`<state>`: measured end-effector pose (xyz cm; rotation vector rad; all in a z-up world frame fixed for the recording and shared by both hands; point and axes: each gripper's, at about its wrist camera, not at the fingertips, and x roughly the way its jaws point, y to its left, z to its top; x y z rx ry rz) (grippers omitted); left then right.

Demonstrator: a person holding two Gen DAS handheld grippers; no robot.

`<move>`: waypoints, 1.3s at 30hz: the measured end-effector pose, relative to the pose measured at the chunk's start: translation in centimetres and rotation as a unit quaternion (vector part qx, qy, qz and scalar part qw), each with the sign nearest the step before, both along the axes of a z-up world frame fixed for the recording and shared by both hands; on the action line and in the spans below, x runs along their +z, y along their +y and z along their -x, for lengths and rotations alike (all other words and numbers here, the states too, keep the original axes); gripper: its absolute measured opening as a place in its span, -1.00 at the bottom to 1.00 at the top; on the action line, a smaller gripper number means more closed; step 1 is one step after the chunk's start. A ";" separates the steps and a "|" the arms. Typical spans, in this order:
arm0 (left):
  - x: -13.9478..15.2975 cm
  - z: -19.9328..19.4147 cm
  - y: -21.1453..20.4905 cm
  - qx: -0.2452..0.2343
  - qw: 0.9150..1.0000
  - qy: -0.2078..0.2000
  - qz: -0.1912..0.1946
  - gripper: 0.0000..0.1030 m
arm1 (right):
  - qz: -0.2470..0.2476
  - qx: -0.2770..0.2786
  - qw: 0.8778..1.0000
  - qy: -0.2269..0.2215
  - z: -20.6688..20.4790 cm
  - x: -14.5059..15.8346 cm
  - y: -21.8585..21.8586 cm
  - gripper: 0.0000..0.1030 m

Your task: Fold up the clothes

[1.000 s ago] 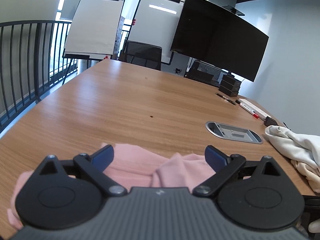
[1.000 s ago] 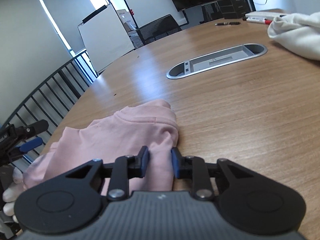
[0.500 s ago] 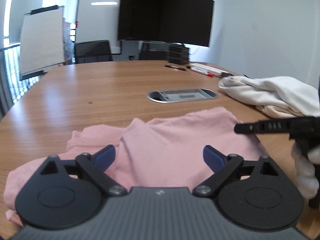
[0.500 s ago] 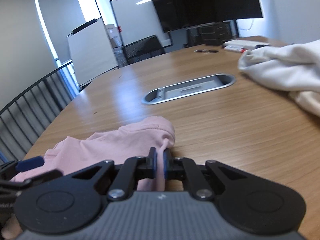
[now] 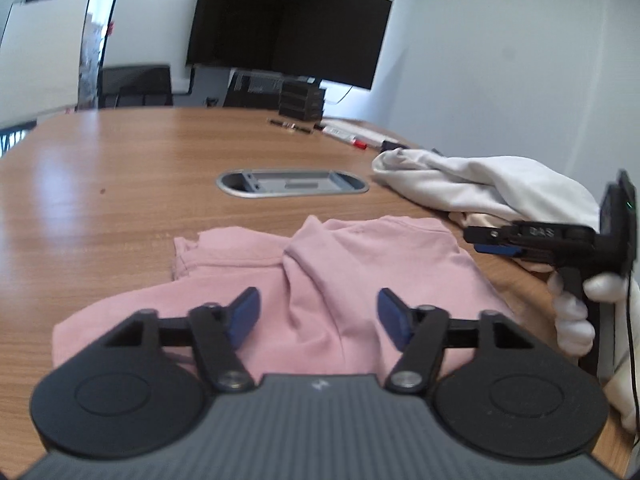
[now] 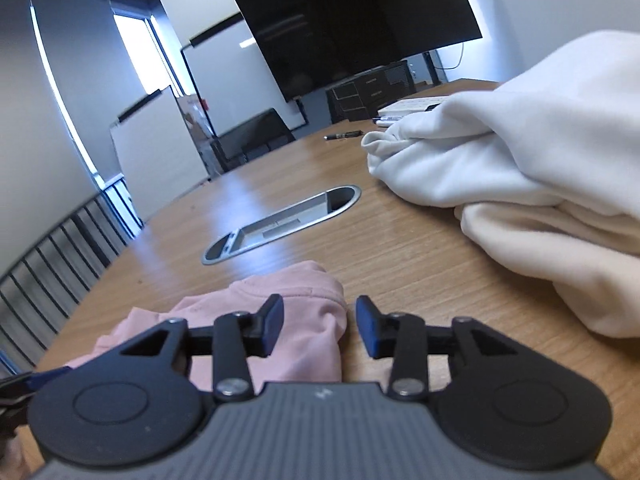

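Note:
A pink garment (image 5: pixel 320 276) lies crumpled on the wooden table (image 5: pixel 120 192), partly folded over itself. My left gripper (image 5: pixel 316 316) is open and hovers over its near part, holding nothing. My right gripper (image 6: pixel 320 326) is open, its left finger over the garment's right edge (image 6: pixel 308 312), its right finger over bare wood. In the left wrist view the right gripper (image 5: pixel 500 240) shows at the right, held by a white-gloved hand beside the garment.
A heap of white clothes (image 5: pixel 480 188) lies on the table to the right, and also shows in the right wrist view (image 6: pixel 520 168). A metal cable port (image 5: pixel 292 184) is set in the table's middle. Pens and markers (image 5: pixel 344 136) lie far back.
My right gripper was shut on the pink garment's edge and has opened, letting it go. The left gripper has swung right and lifted a little, staying open.

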<state>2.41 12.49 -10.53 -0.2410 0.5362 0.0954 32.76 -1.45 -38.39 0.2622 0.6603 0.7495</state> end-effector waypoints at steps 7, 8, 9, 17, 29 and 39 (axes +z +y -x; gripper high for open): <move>-1.2 -1.8 0.7 0.037 0.998 0.036 0.032 -0.35 | -0.048 0.025 0.998 0.021 0.0 -1.1 -1.5 0.08; -1.2 -1.4 0.8 0.034 0.998 0.032 0.037 -0.35 | -0.052 0.027 0.998 0.026 0.1 -1.2 -1.6 0.08; -1.1 -1.0 1.0 0.030 0.998 0.030 0.043 -0.34 | -0.055 0.028 0.998 0.030 0.0 -1.2 -1.6 0.08; -0.6 -0.9 1.3 0.036 0.996 0.054 0.057 -0.88 | -0.056 0.033 0.996 0.061 -0.7 -1.8 -1.0 0.09; 1.8 0.5 1.9 0.124 0.991 0.041 0.019 -1.00 | -0.042 0.034 0.997 0.053 0.3 -1.6 -0.2 0.10; 1.6 0.7 0.9 0.134 0.989 0.055 -0.032 -0.98 | -0.026 0.034 0.998 0.042 1.2 -1.1 0.1 0.10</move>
